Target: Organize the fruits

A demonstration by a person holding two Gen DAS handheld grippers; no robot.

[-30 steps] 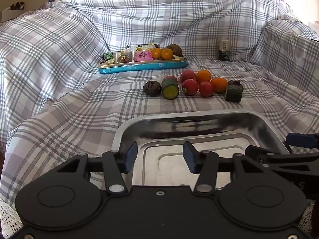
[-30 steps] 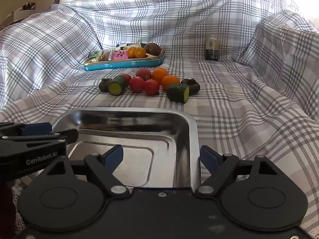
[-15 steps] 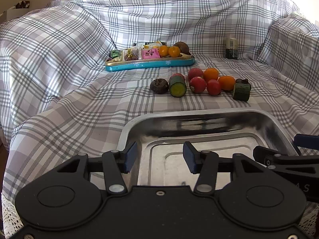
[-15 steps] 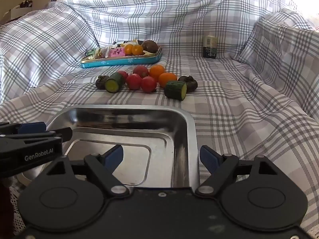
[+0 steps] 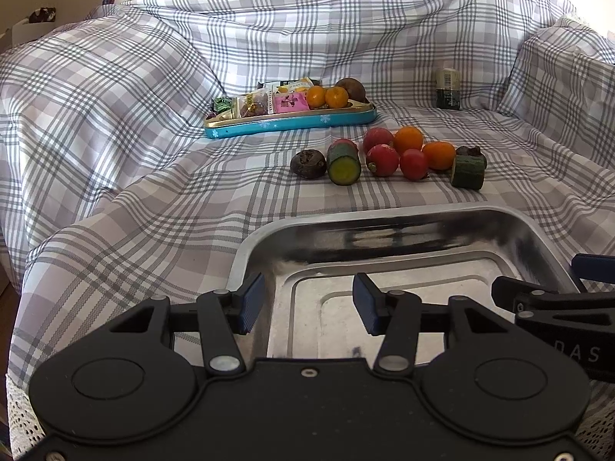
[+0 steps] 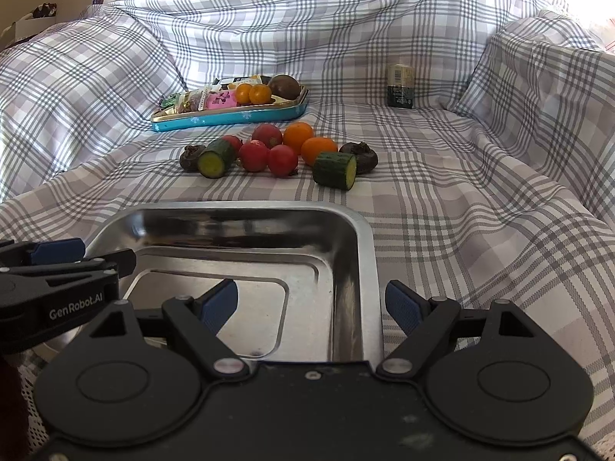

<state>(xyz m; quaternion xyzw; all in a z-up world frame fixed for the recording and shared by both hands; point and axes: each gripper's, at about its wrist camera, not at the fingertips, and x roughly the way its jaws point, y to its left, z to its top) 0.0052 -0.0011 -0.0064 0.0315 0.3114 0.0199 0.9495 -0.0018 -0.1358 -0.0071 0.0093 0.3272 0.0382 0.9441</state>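
Note:
A cluster of produce lies on the plaid cloth: red tomatoes (image 5: 413, 163) (image 6: 282, 160), oranges (image 5: 408, 139) (image 6: 298, 136), two cucumber pieces (image 5: 343, 163) (image 6: 333, 169) and dark round fruits (image 5: 306, 162) (image 6: 358, 156). A steel tray (image 5: 384, 219) (image 6: 246, 207) sits empty in front of them. My left gripper (image 5: 305, 303) is open and empty over the tray's near left part. My right gripper (image 6: 311, 305) is open and empty over the tray's right rim.
A blue tin (image 5: 292, 121) (image 6: 230, 117) with snack packets, two oranges and a brown fruit stands behind the cluster. A small dark jar (image 5: 447, 88) (image 6: 400, 85) stands at the back right. Cloth-covered sofa arms rise left and right.
Both views have shifted slightly, so the fruit and tin sit a little further right in the left view. Both grippers stay open and empty.

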